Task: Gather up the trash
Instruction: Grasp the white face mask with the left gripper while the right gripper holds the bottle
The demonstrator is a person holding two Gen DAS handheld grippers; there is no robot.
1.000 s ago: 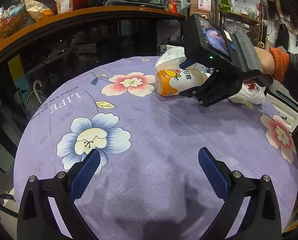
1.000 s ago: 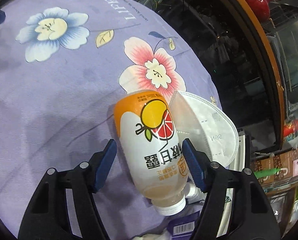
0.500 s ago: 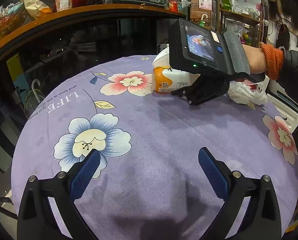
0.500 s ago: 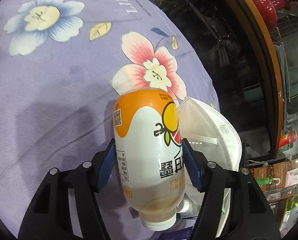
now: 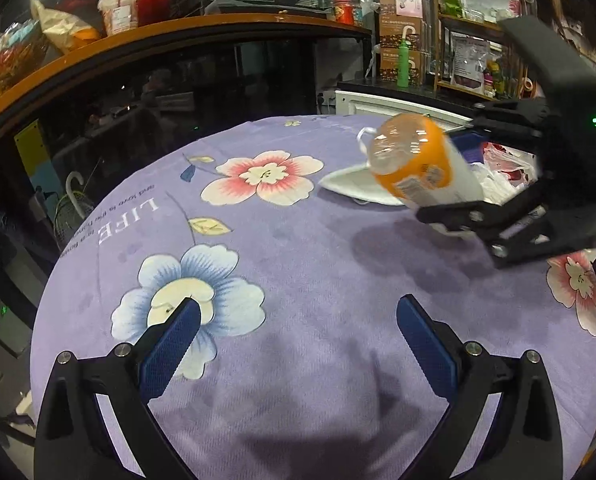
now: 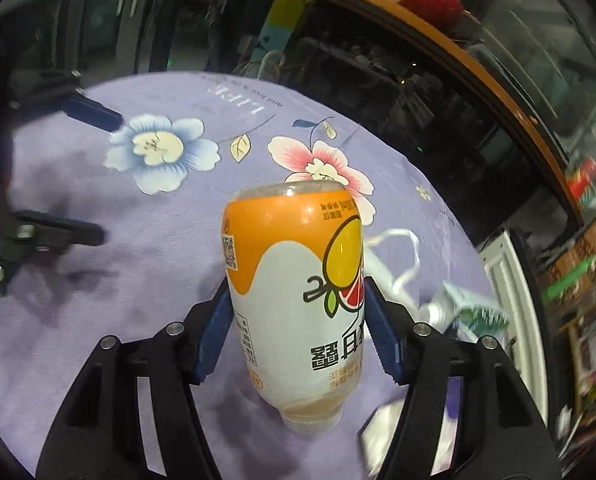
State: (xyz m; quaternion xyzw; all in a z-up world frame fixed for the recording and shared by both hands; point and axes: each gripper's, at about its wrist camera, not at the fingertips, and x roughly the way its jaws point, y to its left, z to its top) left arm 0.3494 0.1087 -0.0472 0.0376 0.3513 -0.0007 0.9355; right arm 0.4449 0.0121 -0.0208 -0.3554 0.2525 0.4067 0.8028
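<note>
Orange-white bottle (image 6: pixel 298 300) — between right fingers (image 6: pixel 214 332)

1. We find both views dim indoors, with dark fisheye corners and curved edges.
2. We note soft shadows on the tablecloth (image 5: pixel 298 264).
3. We note glare on the bottle (image 6: pixel 298 292); the right wrist view's right side is motion-blurred.
</note>
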